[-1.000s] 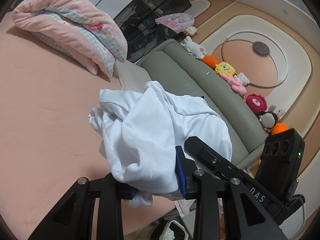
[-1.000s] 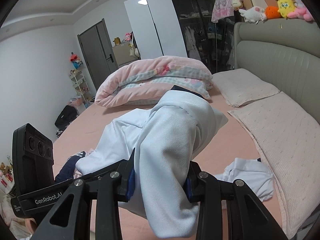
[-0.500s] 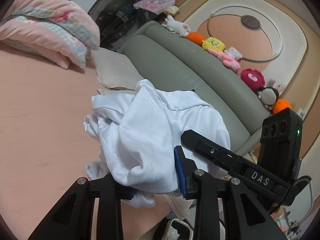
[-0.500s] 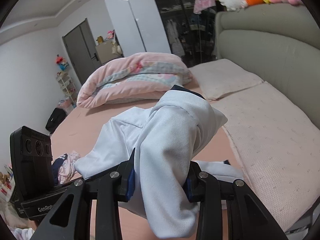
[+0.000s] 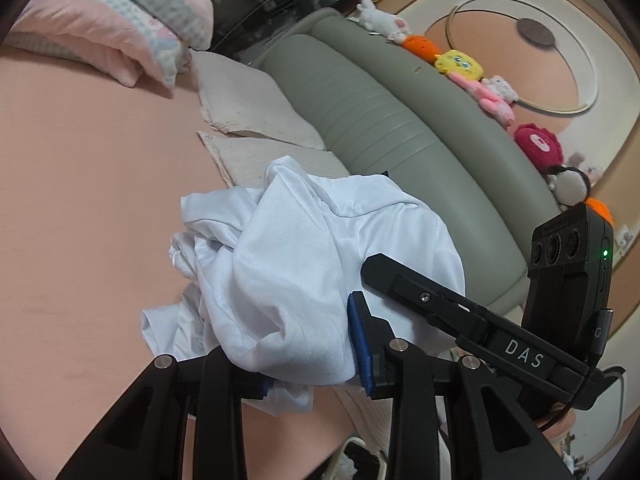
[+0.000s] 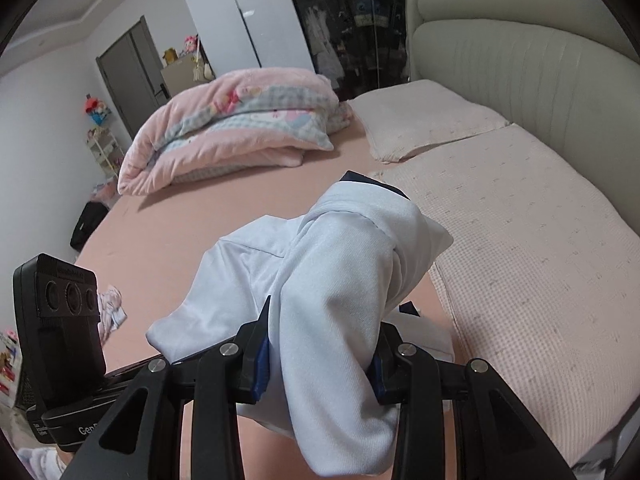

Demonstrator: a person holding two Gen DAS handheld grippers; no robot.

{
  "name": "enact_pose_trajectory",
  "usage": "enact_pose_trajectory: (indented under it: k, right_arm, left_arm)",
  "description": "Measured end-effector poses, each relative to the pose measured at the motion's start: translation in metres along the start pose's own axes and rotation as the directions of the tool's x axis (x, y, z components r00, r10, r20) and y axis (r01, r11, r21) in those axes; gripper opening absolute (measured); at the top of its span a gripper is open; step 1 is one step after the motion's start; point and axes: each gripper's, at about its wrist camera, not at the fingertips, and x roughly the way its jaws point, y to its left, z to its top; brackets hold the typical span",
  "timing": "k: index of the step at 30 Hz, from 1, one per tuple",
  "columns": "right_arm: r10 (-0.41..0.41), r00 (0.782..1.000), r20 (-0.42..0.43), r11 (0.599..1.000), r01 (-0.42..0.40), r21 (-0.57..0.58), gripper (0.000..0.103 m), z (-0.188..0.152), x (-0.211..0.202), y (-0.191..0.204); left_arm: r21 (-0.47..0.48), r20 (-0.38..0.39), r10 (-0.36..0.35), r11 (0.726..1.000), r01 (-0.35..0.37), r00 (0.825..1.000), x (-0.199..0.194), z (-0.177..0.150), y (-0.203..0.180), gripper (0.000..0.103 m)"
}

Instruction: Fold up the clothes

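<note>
Left wrist: garment (image 5: pixel 296 280) between gripper (image 5: pixel 312 360) pads

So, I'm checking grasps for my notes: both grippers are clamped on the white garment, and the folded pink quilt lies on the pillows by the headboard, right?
Not quite. The folded pink quilt lies on the pink sheet beside the pillows, not on them, as the right wrist view shows. Both the left gripper and right gripper are clamped on the white garment.
</note>
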Motion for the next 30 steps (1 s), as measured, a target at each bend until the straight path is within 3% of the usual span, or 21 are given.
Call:
enact_pose_trajectory:
  k: [5,11,17,25,30]
  right_arm:
    - [-0.003,0.999,-0.046,1.000,0.001,-0.027,0.037,0.002,0.029,-0.012]
    - [-0.010,0.998,-0.069,1.000,0.010,0.000,0.037,-0.007,0.050,-0.034]
    - [-0.003,0.997,-0.080,1.000,0.004,0.004,0.037,-0.013,0.064,-0.044]
    - [0.008,0.989,-0.149,0.999,0.000,0.053,0.041,-0.028,0.085,-0.066]
    - [0.025,0.994,-0.108,0.995,-0.015,0.096,0.041,-0.035,0.082,-0.076]
  left_arm:
    - [0.033,0.029,0.076,0.996,-0.077,0.997,0.019,-0.011,0.002,0.028]
    - [0.003,0.027,0.073,0.997,-0.073,0.997,0.039,-0.021,0.012,0.028]
    - [0.044,0.058,0.107,0.993,-0.110,0.993,0.050,-0.032,0.016,0.028]
    - [0.028,0.012,0.109,0.994,-0.109,0.994,0.060,-0.049,0.031,0.028]
    - [0.119,0.043,0.114,0.986,-0.119,0.993,0.057,-0.050,0.011,0.028]
